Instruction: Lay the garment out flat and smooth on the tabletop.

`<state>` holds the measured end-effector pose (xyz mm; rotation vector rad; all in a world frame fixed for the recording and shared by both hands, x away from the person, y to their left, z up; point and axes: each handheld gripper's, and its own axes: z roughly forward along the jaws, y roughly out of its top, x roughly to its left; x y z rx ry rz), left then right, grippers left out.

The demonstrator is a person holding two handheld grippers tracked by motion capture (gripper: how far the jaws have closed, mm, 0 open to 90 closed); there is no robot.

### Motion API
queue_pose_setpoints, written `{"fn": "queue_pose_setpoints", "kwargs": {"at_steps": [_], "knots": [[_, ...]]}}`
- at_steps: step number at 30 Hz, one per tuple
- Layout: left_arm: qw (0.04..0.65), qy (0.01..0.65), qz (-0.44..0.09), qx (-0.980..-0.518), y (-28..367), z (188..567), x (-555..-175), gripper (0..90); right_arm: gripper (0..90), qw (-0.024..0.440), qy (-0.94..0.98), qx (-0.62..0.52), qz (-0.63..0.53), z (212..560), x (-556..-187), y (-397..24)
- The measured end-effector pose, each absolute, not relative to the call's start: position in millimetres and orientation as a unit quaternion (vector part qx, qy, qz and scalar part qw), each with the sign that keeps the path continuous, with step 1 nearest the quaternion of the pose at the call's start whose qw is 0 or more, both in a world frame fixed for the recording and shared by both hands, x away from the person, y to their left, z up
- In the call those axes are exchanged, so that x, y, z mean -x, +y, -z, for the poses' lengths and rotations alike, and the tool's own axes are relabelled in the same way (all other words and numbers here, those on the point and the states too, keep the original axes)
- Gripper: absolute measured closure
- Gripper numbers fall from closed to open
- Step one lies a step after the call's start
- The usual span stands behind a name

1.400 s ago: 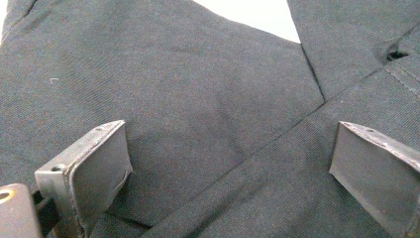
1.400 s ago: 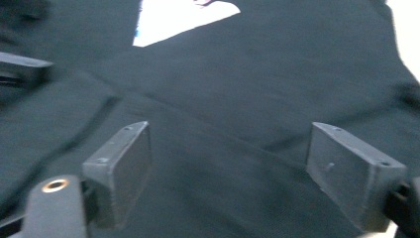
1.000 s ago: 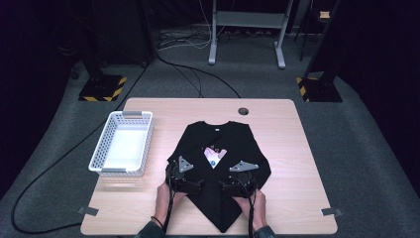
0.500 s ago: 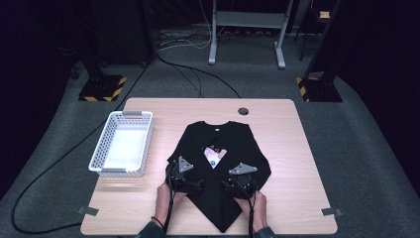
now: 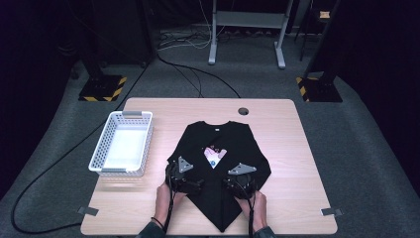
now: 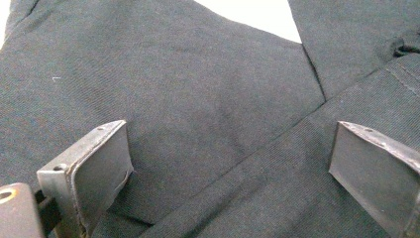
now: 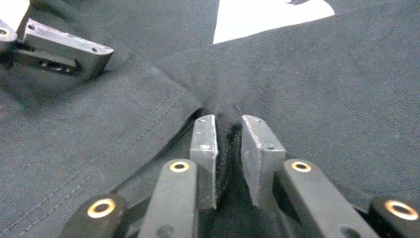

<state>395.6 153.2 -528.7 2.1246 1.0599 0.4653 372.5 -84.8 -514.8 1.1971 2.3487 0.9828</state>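
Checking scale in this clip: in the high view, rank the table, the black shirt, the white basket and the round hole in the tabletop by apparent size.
1. Table
2. Black shirt
3. White basket, smaller than the shirt
4. Round hole, by far the smallest

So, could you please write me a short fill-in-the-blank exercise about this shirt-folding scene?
1. The black shirt lies on a wooden table, and the white basket stands to its ____ in the high view.
2. The right gripper pinches a fold of ____ fabric between its jaws, which have just been closing.
3. The left gripper has its jaws ____ over the cloth.
4. The basket is ____.

Missing words: left; black; open; empty
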Motion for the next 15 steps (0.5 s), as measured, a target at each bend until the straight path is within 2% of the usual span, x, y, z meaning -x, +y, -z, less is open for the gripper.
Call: {"fn": "queue_pose_setpoints", "kwargs": {"at_steps": [5,15], "knots": [[0.353,0.410,-0.180,-0.821,153,529,-396,3.1,84.1,0.179,0.824,-0.412,-0.346,515,-369,-83],[0.354,0.410,-0.180,-0.821,154,529,-395,3.3,85.2,0.186,0.817,-0.417,-0.352,510,-361,-92]]}}
